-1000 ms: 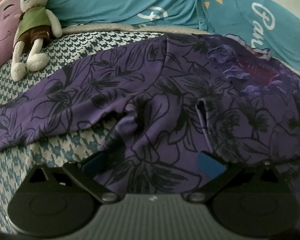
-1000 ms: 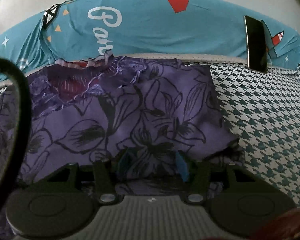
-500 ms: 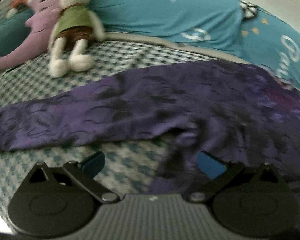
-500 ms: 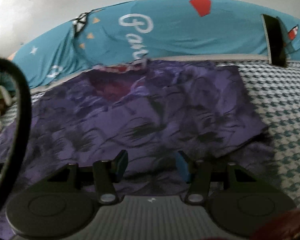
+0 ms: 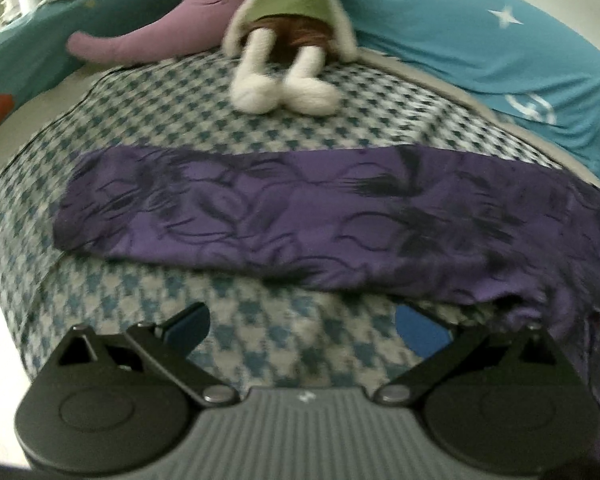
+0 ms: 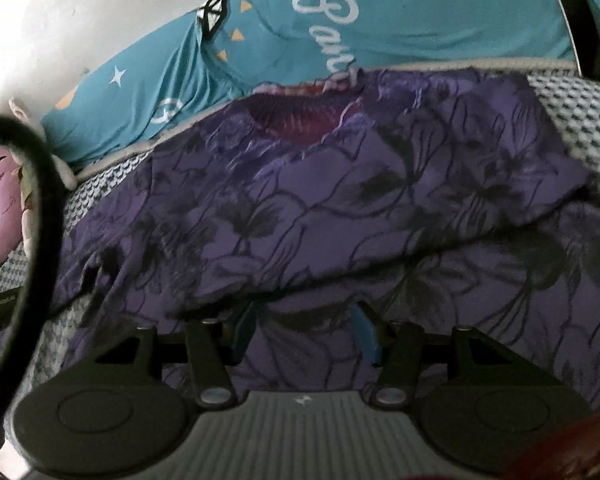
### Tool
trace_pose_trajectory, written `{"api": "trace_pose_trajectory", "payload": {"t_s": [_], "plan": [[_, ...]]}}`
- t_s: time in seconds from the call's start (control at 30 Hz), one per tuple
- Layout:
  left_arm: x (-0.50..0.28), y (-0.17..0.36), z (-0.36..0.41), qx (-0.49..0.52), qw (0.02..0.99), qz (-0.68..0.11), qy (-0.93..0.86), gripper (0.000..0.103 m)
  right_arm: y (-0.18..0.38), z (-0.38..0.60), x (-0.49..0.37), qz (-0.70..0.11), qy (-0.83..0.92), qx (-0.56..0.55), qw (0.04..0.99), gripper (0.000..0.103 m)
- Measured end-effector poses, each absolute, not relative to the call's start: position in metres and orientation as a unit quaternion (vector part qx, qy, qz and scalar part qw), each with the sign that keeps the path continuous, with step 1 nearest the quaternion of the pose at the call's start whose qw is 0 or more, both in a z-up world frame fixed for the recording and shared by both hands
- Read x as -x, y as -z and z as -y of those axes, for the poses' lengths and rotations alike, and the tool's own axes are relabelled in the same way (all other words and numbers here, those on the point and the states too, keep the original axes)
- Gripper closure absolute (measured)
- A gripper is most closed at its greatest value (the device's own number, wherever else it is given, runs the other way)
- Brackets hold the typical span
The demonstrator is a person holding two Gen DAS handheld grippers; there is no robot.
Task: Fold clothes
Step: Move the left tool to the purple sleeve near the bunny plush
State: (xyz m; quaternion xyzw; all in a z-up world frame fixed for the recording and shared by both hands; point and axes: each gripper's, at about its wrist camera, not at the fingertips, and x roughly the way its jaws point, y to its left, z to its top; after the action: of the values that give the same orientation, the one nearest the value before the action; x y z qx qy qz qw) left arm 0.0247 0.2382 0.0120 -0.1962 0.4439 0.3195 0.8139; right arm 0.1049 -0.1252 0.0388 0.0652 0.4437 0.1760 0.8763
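L tongs (image 5: 302, 324) released over houndstooth bed (image 5: 180, 120), near purple floral garment (image 5: 300, 216) sleeve; R tongs (image 6: 304, 332) released over garment body.

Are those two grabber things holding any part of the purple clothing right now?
No. The left gripper is open over the checked bedcover, holding nothing. The right gripper is open over the purple garment, not pinching it.

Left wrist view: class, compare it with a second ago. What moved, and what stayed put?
The open left gripper has swung left off the purple floral garment, now over the houndstooth cover, facing the sleeve. Nothing was gripped. The plush rabbit and garment stayed put.
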Motion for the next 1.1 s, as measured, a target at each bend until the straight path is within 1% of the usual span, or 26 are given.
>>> {"api": "trace_pose_trajectory", "payload": {"t_s": [0.27,0.4,0.6,0.8,1.1], "plan": [[-0.005,-0.014,-0.265,0.205,0.793,-0.436,-0.373,0.000,-0.031,0.115,-0.094,-0.453,-0.179,-0.052,0.872,0.049],[0.004,-0.015,-0.281,0.213,0.779,-0.430,-0.404,0.000,-0.029,0.114,-0.094,-0.452,-0.180,-0.046,0.872,0.046],[0.014,-0.015,-0.305,0.225,0.754,-0.422,-0.450,0.000,-0.028,0.109,-0.092,-0.449,-0.177,-0.034,0.875,0.044],[0.013,-0.013,-0.321,0.215,0.739,-0.408,-0.490,0.000,-0.026,0.106,-0.091,-0.446,-0.176,-0.022,0.877,0.041],[0.000,-0.006,-0.333,0.203,0.740,-0.394,-0.505,0.000,-0.025,0.102,-0.086,-0.437,-0.176,-0.001,0.882,0.040]]}}
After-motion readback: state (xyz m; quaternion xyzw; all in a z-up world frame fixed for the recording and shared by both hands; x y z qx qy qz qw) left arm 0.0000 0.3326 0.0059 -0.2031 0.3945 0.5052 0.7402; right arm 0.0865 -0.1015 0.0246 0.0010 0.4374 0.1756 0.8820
